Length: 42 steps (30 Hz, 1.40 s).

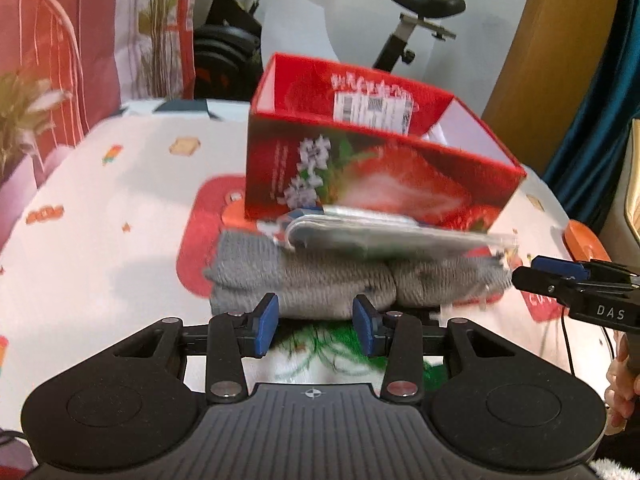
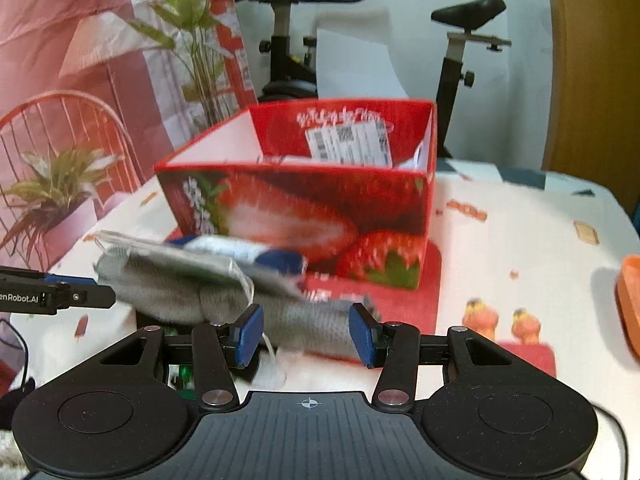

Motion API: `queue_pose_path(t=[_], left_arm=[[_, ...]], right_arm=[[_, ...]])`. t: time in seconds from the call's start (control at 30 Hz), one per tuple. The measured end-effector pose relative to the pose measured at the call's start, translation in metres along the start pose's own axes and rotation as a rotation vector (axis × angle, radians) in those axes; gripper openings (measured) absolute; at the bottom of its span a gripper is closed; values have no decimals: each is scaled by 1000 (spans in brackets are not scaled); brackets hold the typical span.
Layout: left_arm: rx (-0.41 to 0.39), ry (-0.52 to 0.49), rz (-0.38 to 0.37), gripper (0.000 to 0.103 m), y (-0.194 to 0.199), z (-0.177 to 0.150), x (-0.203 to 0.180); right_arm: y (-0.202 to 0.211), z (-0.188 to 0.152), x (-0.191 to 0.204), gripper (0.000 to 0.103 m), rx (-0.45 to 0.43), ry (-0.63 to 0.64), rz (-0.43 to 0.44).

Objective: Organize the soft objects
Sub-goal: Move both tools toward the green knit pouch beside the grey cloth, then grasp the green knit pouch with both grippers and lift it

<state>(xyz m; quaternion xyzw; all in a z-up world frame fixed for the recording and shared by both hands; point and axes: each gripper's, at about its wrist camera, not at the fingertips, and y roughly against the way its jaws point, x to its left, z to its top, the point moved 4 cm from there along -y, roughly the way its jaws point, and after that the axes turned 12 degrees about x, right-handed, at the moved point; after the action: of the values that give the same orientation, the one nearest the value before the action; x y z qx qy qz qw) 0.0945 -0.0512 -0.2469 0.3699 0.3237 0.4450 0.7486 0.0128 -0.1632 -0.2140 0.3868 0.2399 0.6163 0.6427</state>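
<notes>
A folded grey knit cloth (image 1: pixel 332 280) (image 2: pixel 172 300) hangs between both grippers, just in front of the red strawberry box (image 1: pixel 360 176) (image 2: pixel 300 200). A clear plastic packet (image 1: pixel 380 236) (image 2: pixel 192 260) with blue and white contents lies on top of the cloth. My left gripper (image 1: pixel 315 322) (image 2: pixel 96 288) grips the cloth's left part, with the knit pressed between its blue pads. My right gripper (image 2: pixel 306 334) (image 1: pixel 528 274) grips the right end the same way. The box stands open-topped, and a white label shows on its inner wall.
The box stands on a red mat (image 1: pixel 196 240) on a white patterned tablecloth (image 1: pixel 100 240). An orange dish (image 2: pixel 630 300) (image 1: pixel 580 240) sits at the table's right edge. An exercise bike (image 1: pixel 400 40) and a printed backdrop stand behind. A person's hand (image 1: pixel 622 380) holds the right gripper.
</notes>
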Motion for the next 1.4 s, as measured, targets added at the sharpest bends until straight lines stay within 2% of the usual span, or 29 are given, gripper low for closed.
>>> queue_pose_path(t=[0.2, 0.57, 0.63, 0.8, 0.97, 1.4], left_arm=[[71, -7, -48, 43, -13, -14, -4], [107, -65, -85, 43, -22, -20, -15], [118, -75, -99, 43, -24, -21, -17], [169, -101, -142, 43, -31, -25, -25], [173, -102, -161, 43, -33, -25, -25], [181, 92, -227, 42, -39, -22, 10]], right_arm=[[-12, -22, 13, 49, 83, 34, 24], [-36, -48, 43, 50, 280, 166, 73], [-39, -50, 50, 54, 307, 208, 90], [-43, -50, 68, 56, 317, 304, 113], [-54, -42, 79, 55, 318, 357, 126], [-61, -26, 113, 54, 272, 485, 200]])
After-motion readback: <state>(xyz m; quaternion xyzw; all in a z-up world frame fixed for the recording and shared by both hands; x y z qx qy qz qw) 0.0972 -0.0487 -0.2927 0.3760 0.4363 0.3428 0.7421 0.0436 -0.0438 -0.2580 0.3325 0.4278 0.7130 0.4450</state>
